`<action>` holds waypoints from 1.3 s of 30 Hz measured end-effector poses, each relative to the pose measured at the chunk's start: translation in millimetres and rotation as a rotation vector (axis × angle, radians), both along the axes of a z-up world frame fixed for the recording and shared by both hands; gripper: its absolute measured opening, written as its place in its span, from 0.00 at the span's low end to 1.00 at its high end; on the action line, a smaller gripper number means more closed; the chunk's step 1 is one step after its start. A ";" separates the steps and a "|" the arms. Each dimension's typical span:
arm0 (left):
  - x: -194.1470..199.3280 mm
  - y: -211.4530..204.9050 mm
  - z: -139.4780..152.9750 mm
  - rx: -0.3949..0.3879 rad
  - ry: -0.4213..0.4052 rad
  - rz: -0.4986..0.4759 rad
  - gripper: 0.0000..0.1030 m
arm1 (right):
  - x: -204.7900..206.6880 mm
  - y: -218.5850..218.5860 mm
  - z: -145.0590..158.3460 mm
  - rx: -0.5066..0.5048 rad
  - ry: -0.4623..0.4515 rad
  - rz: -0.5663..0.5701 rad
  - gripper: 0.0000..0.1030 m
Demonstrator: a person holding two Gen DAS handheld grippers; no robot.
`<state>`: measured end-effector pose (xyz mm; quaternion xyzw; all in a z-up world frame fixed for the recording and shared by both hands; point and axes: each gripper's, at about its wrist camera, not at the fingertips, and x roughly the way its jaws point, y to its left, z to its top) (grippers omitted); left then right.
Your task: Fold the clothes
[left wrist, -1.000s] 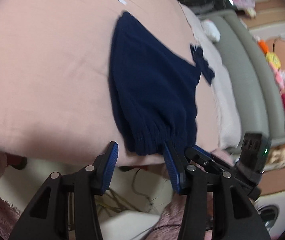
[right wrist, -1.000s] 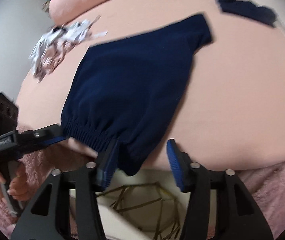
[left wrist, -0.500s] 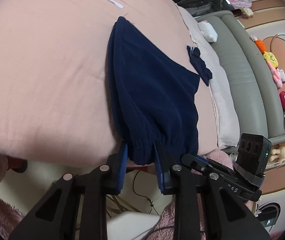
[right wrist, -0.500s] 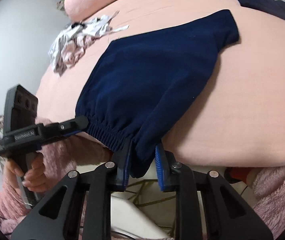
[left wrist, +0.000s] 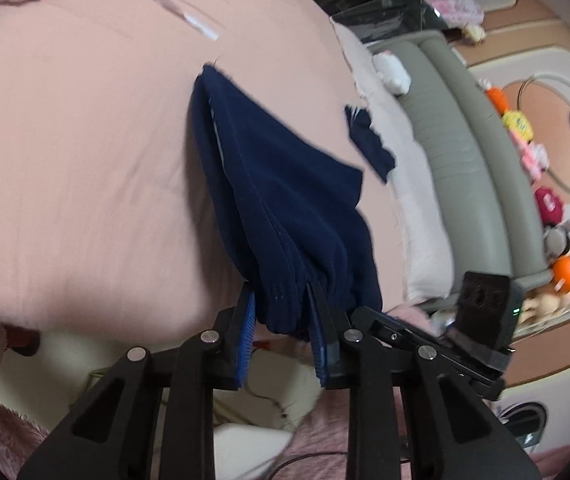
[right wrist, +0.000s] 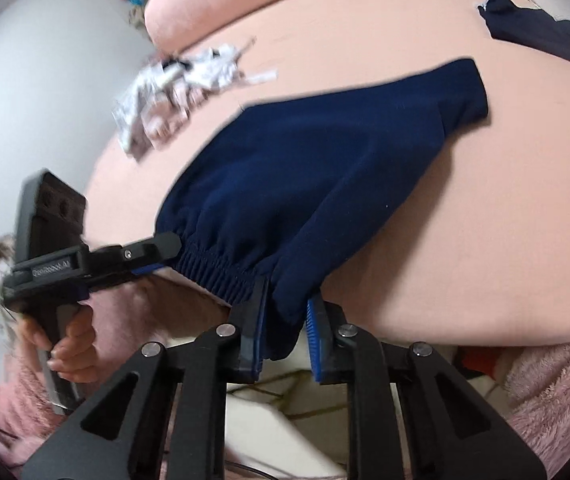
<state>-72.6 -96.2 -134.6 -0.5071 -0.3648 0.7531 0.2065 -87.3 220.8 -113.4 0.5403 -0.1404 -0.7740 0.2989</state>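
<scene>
A pair of navy blue shorts lies on the pink bed sheet with its elastic waistband at the near bed edge; it also shows in the right wrist view. My left gripper is shut on one end of the waistband and lifts it off the sheet. My right gripper is shut on the other waistband corner. The left gripper also shows from the side in the right wrist view, and the right gripper shows in the left wrist view.
A second small navy garment lies far on the bed. A crumpled grey-white garment lies at the far left, next to a pink pillow. A grey-green sofa with plush toys stands beyond the bed.
Both grippers went from open around the waistband to shut on it. They have since lifted the waistband end up from the bed edge, bunching the cloth.
</scene>
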 end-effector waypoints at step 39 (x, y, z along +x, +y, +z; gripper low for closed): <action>-1.2 26.4 -47.5 0.022 -0.195 -0.042 0.50 | -23.4 2.1 4.8 0.338 0.178 -0.009 0.26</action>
